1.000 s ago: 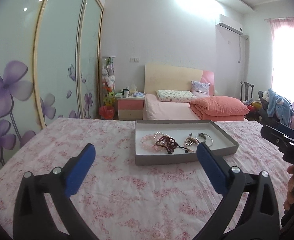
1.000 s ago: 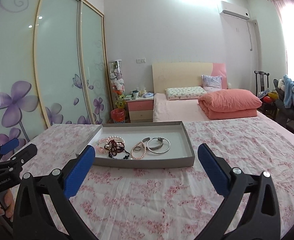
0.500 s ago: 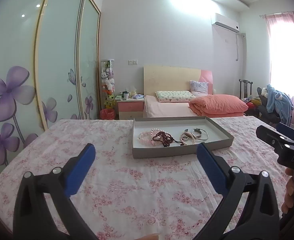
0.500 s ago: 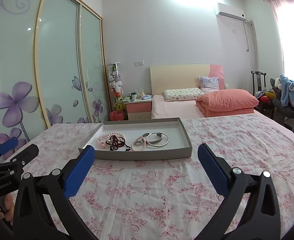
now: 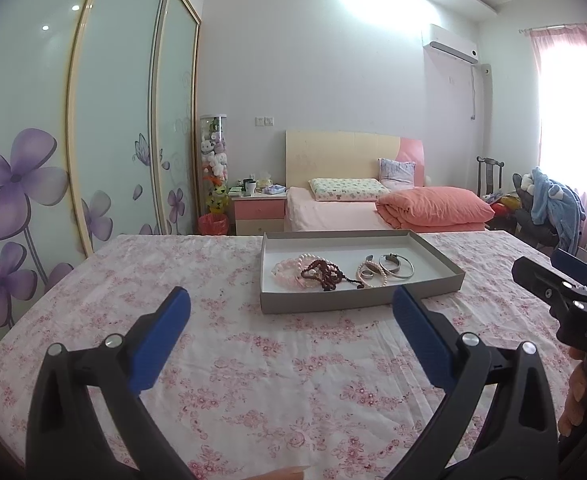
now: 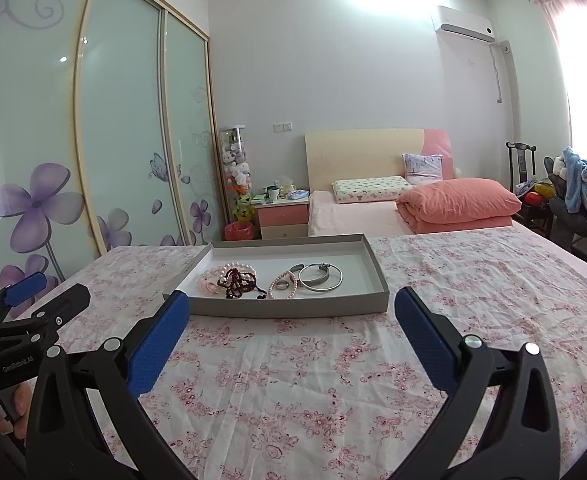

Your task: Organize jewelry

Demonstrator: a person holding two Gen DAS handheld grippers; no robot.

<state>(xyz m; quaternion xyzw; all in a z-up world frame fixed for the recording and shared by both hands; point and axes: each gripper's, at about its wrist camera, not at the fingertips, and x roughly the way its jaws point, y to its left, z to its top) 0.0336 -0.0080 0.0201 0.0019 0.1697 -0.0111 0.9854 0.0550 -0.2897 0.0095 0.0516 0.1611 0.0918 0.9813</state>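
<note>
Right now we hold both the left tongs (image 5: pixel 291 312) and right tongs (image 6: pixel 292 316) spread wide and empty above the floral-covered table (image 6: pixel 333 380). At twelve o'clock, the shallow grey cardboard tray (image 6: pixel 293 306) holds pink bead bracelets (image 6: pixel 213 278), dark beads (image 6: pixel 239 284) and silver bangles (image 6: pixel 319 278), bunched together; sorted or awaiting sorting, we cannot tell. Overlapping strands hide details.

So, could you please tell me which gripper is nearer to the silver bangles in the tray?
Right, though only slightly. The right gripper faces the silver bangles almost straight on; the left gripper sits off to their left, both short of the tray.
</note>
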